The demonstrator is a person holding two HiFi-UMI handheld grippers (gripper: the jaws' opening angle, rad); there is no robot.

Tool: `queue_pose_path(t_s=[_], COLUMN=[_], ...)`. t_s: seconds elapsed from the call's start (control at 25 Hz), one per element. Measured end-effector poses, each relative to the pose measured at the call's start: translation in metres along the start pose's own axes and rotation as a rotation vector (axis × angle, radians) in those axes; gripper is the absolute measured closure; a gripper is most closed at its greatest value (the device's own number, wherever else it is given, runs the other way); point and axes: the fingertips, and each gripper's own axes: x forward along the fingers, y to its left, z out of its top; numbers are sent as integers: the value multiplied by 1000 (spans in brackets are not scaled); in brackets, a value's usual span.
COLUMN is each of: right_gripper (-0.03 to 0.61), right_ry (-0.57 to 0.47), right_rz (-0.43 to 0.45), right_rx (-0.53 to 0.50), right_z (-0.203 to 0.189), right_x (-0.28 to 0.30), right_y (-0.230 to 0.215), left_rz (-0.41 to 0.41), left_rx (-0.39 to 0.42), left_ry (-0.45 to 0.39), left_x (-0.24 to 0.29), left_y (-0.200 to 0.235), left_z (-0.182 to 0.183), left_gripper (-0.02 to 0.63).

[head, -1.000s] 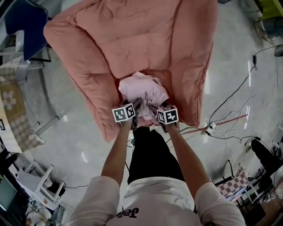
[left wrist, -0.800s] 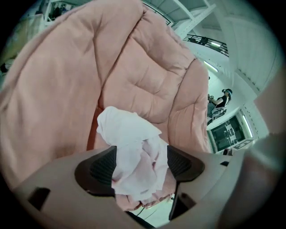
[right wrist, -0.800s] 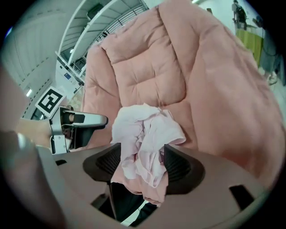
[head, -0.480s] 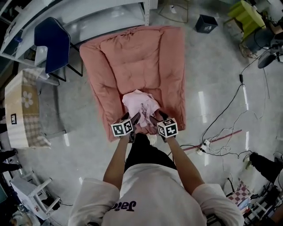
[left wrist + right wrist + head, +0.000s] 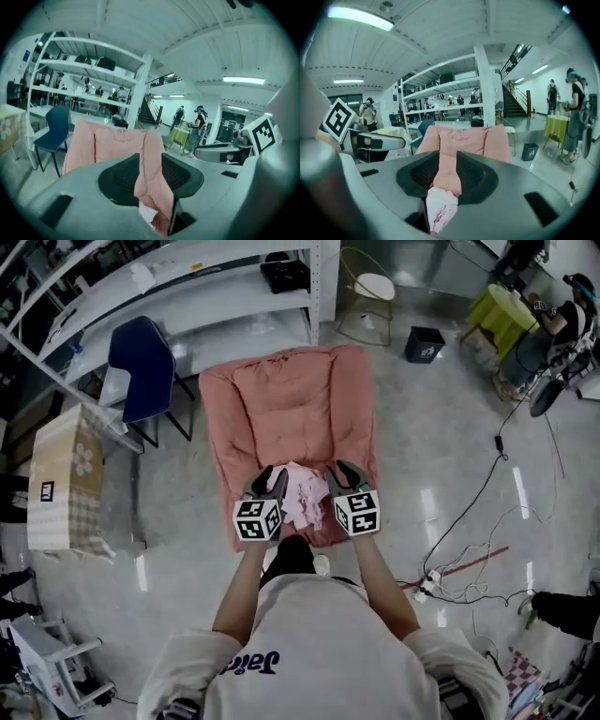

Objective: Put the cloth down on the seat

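Observation:
A crumpled pale pink cloth lies on the front of the seat of the salmon-pink armchair. My left gripper and right gripper hover above it, one at each side, apart from it. Both sets of jaws are closing, with nothing between them. In the left gripper view the cloth and the armchair show far off through the gap of the left gripper. The right gripper view shows the same cloth and armchair beyond the right gripper.
A blue chair and white shelving stand at the back left, a box under a chequered cover at the left. A round stool, a black bin and floor cables lie to the right. People stand in the distance.
Both grippers have lifted off the cloth and moved apart, leaving it on the seat. The head camera has pulled back, so the whole armchair shows smaller.

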Motion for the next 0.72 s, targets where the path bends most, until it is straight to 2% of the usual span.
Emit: queue_pose_path(t_s=[0.12, 0.32, 0.48, 0.72], right_gripper=[480, 517, 558, 561], right_ry=[-102, -235, -302, -346], right_rz=[-21, -33, -41, -45], right_rx=[-33, -62, -80, -104], right_z=[44, 103, 131, 149], right_x=[-18, -40, -56, -64], right_y=[0, 7, 17, 27], left_rz=[23, 61, 76, 77], left_rx=[74, 144, 198, 199], left_ry=[-106, -244, -339, -395], left_x=[-15, -41, -63, -73], left_y=[-15, -32, -50, -61], left_z=[42, 94, 130, 153], left_gripper=[511, 585, 600, 600])
